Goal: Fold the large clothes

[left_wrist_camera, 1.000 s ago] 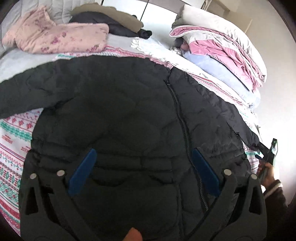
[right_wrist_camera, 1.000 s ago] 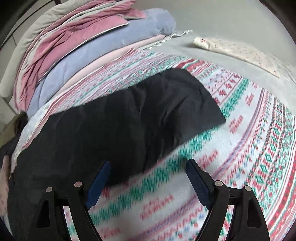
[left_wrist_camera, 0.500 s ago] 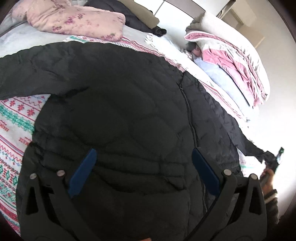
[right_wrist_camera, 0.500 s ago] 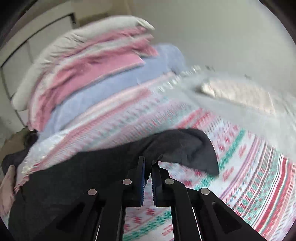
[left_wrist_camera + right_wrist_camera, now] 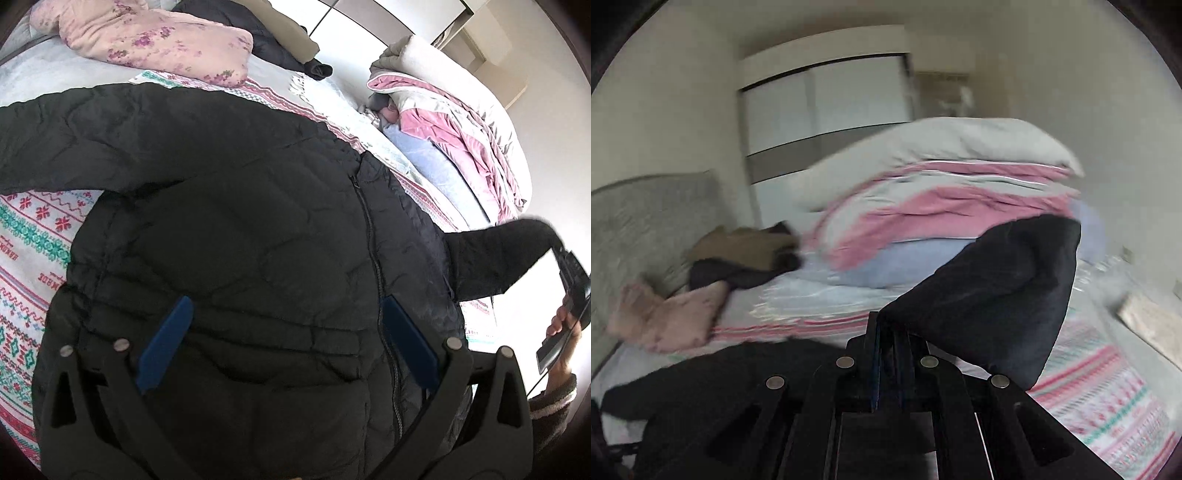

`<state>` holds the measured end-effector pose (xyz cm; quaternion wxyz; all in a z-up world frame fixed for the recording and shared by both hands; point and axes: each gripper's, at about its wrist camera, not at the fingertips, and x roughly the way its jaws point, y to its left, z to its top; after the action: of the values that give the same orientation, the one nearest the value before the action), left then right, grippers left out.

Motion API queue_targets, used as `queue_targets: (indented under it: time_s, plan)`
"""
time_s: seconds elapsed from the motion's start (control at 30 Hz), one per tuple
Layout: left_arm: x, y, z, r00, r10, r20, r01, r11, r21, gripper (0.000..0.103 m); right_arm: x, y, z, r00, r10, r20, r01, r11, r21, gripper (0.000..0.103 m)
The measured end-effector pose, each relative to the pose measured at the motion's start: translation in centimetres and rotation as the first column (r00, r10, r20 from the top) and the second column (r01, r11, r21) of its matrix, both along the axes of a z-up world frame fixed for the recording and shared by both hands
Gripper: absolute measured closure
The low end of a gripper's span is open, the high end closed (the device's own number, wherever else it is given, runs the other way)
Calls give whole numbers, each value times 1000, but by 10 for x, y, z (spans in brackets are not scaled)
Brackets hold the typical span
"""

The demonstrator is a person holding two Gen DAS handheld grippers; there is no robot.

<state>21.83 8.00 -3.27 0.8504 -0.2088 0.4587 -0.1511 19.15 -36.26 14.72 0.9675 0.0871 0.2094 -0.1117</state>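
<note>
A black quilted jacket [image 5: 240, 221] lies zipper-up on the patterned bedspread [image 5: 33, 236]. My left gripper [image 5: 284, 332] hovers over the jacket's lower body, open, its blue pads [image 5: 164, 347] wide apart with nothing between them. At the right, the jacket's sleeve [image 5: 491, 254] is raised off the bed, and my right gripper [image 5: 570, 269], held by a hand [image 5: 561, 325], has its end. In the right wrist view my right gripper [image 5: 886, 328] is shut on that sleeve [image 5: 997, 295], which hangs folded to the right of the fingers.
A tall stack of folded pink, grey and blue quilts [image 5: 461, 129] stands at the bed's far right. A pink floral garment [image 5: 147, 40] and dark and brown clothes [image 5: 280, 40] lie near the headboard [image 5: 646, 221]. A small floral cloth [image 5: 1148, 321] lies at the right.
My right gripper shut on the sleeve end and lifted it high off the bedspread, swinging toward the headboard. The left gripper stayed open and shifted slightly over the jacket.
</note>
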Motion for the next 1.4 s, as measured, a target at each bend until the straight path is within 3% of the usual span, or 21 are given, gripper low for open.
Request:
queue_targets:
  time_s: [0.17, 0.3, 0.4, 0.47, 0.53, 0.57, 0.7, 0.73, 0.77, 0.93, 1.07, 1.2, 1.3, 1.33, 1.37, 1.4]
  plan:
    - [0, 1, 3, 999, 34, 24, -35, 999, 32, 1, 39, 82, -14, 981, 186, -58, -188, 982, -25, 97]
    - [0, 4, 2, 997, 73, 30, -75, 995, 72, 1, 72, 142, -48, 940, 300, -162, -309, 951, -33, 97]
    - [1, 6, 0, 997, 76, 28, -78, 996, 44, 1, 98, 183, -94, 881, 357, -311, -378, 926, -10, 96]
    - [0, 6, 0, 997, 75, 29, -76, 997, 33, 1, 112, 193, -127, 830, 395, -393, -402, 913, 69, 93]
    - [0, 3, 1, 997, 69, 37, -70, 997, 30, 1, 121, 194, -156, 784, 436, -442, -395, 900, 186, 78]
    - [-1, 1, 2, 997, 59, 40, -60, 998, 20, 1, 119, 193, -163, 775, 449, -444, -387, 893, 228, 73]
    - [3, -18, 13, 998, -19, 61, 18, 1000, 22, 1, 101, 165, -166, 803, 458, -383, -337, 877, 343, 52]
    - [6, -26, 17, 996, -50, 76, 47, 998, 44, 1, 93, 156, -162, 821, 445, -358, -318, 877, 361, 42]
    - [13, -34, 22, 993, -73, 89, 67, 995, 74, 1, 81, 145, -158, 847, 411, -337, -284, 886, 366, 39]
    - [71, -75, 23, 984, -163, 70, 154, 981, 116, 7, 42, 107, -156, 904, 282, -322, -173, 928, 329, 37]
    - [126, -115, 4, 974, -223, 33, 214, 960, 180, 11, 25, 83, -162, 925, 226, -305, -130, 943, 305, 37]
    - [176, -132, -23, 977, -215, -2, 214, 973, 81, 19, 18, 59, -175, 931, 195, -309, -83, 936, 341, 37]
    - [196, -139, -39, 986, -167, -3, 167, 982, 84, 27, 18, 48, -183, 934, 187, -304, -59, 921, 386, 37]
    - [200, -141, -41, 988, -152, 9, 151, 985, 87, 39, 18, 44, -185, 934, 182, -308, -52, 921, 387, 37]
    - [203, -141, -41, 990, -141, 26, 138, 988, 75, 69, 18, 42, -185, 935, 176, -308, -47, 922, 384, 37]
    - [205, -140, -40, 988, -151, 27, 150, 988, 32, 90, 16, 38, -185, 938, 164, -305, -37, 924, 381, 37]
